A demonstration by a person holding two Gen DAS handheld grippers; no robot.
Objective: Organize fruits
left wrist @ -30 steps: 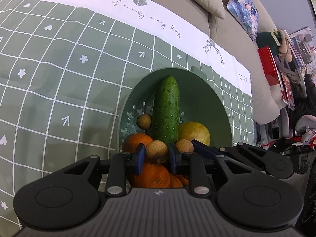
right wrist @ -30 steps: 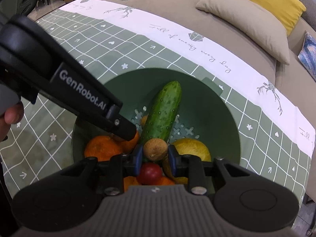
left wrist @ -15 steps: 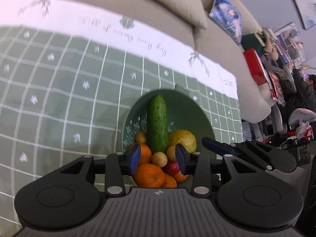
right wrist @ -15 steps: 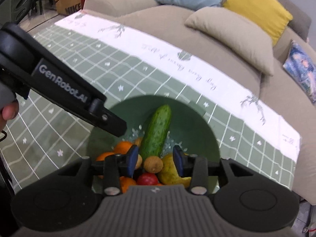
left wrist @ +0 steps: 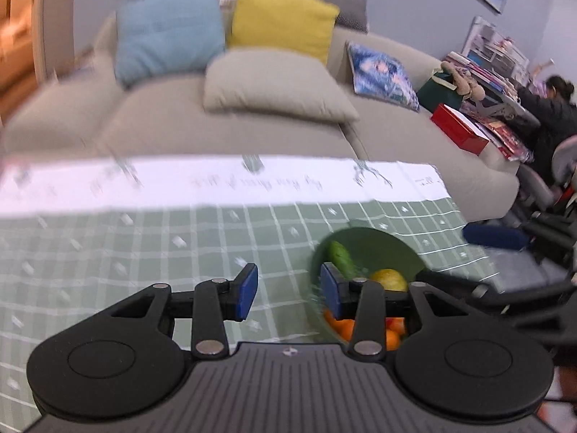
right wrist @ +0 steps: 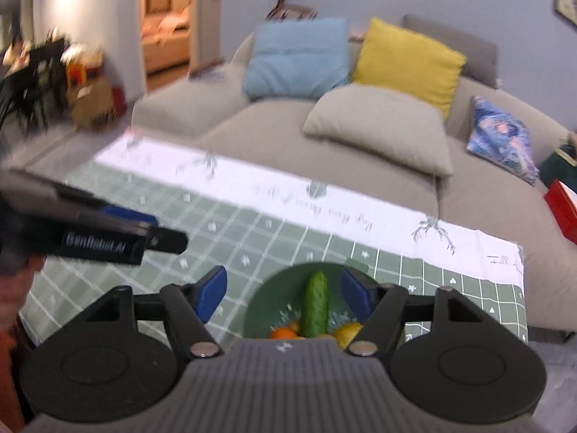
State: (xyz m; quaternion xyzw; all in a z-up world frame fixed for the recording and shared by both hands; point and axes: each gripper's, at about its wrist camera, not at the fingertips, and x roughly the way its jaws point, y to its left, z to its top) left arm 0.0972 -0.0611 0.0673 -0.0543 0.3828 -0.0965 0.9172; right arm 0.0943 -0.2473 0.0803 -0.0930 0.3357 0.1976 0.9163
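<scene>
A green bowl sits on the checked tablecloth and holds a cucumber, a yellow fruit and oranges. The bowl also shows in the left wrist view, with the cucumber and the yellow fruit in it. My left gripper is open and empty, raised and to the left of the bowl. My right gripper is open and empty, raised above the bowl. The left gripper also shows at the left of the right wrist view.
The green checked tablecloth with a white border covers the table. A beige sofa with blue, yellow and grey cushions stands behind it. A red box and clutter lie at the right. A person sits far right.
Both grippers let go of the small round fruits into the bowl, opened wide and rose back away from it. The left gripper also swung left.
</scene>
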